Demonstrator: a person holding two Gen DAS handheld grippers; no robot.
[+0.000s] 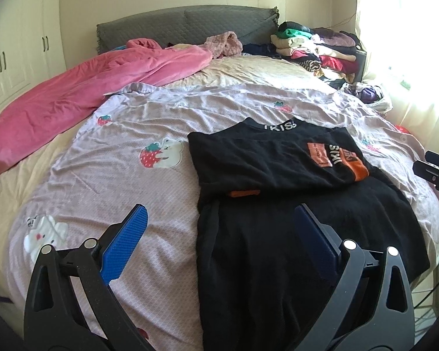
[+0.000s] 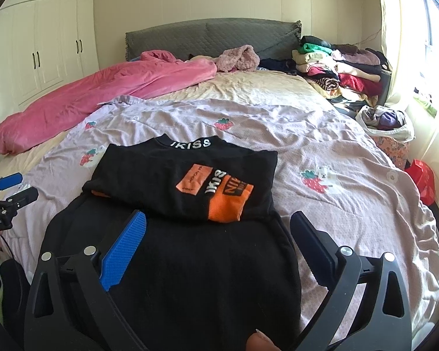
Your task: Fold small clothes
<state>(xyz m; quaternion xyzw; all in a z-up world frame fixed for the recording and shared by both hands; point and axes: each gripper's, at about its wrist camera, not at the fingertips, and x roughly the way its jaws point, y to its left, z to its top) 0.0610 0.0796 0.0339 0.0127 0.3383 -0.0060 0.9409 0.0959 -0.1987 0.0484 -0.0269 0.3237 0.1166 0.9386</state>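
Observation:
A black top (image 1: pixel 266 158) (image 2: pixel 187 181) with orange patches and white "IKISS" lettering lies on the lilac strawberry-print cover. Its upper part is folded flat over the lower black body (image 1: pixel 295 251) (image 2: pixel 190 275), which spreads toward the bed's near edge. My left gripper (image 1: pixel 219 222) hovers open above the garment's lower left part, blue pads (image 1: pixel 125 245) wide apart, nothing between them. My right gripper (image 2: pixel 216 228) also stands open over the black body just below the fold. Each gripper shows at the edge of the other's view, the right gripper (image 1: pixel 436 172) and the left gripper (image 2: pixel 8 196).
A pink duvet (image 1: pixel 82 99) lies bunched along the bed's left side. Stacked folded clothes (image 1: pixel 316 49) sit at the far right by the grey headboard (image 1: pixel 187 26). A white bag of laundry (image 2: pixel 386 122) and a red bag (image 2: pixel 423 178) stand right of the bed. White wardrobes (image 2: pixel 44 44) line the left wall.

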